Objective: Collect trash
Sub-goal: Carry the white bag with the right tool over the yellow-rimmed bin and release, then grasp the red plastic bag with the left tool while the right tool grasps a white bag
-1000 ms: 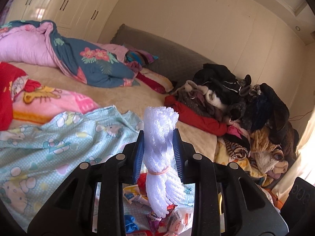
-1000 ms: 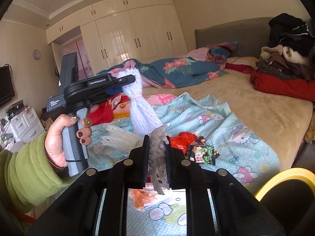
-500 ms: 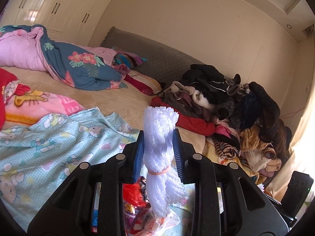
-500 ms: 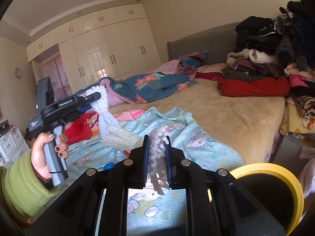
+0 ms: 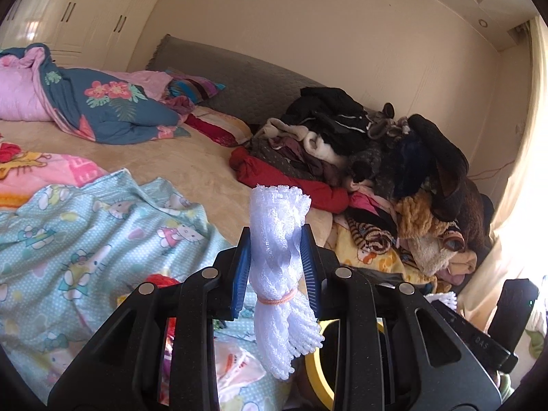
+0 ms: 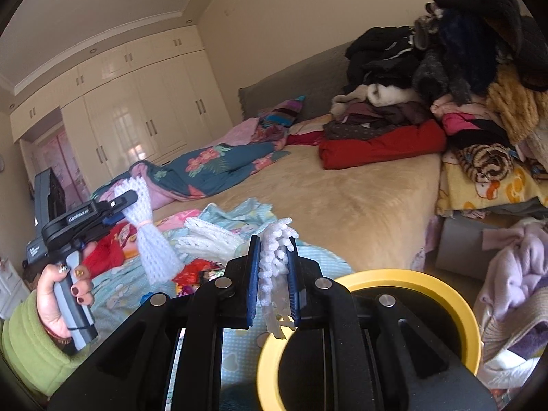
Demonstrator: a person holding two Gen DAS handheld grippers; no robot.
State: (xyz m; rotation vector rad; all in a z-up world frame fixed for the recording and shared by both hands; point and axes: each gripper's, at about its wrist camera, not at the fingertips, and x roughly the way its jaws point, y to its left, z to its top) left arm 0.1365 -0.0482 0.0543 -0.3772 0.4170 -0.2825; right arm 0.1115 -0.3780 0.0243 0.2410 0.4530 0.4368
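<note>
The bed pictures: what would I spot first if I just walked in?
Probably the white foam net bundle pinched in the left gripper, right up front. Then the yellow-rimmed bin just below the right gripper, which holds another foam net. Behind, a big clothes pile sits on the bed's far right corner.

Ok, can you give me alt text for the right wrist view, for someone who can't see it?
The right claw grips a piece of white foam netting above a yellow-rimmed bin beside a cluttered bed. At left, a hand in a green sleeve holds the left claw, clamped on a banded bundle of white netting.
</note>
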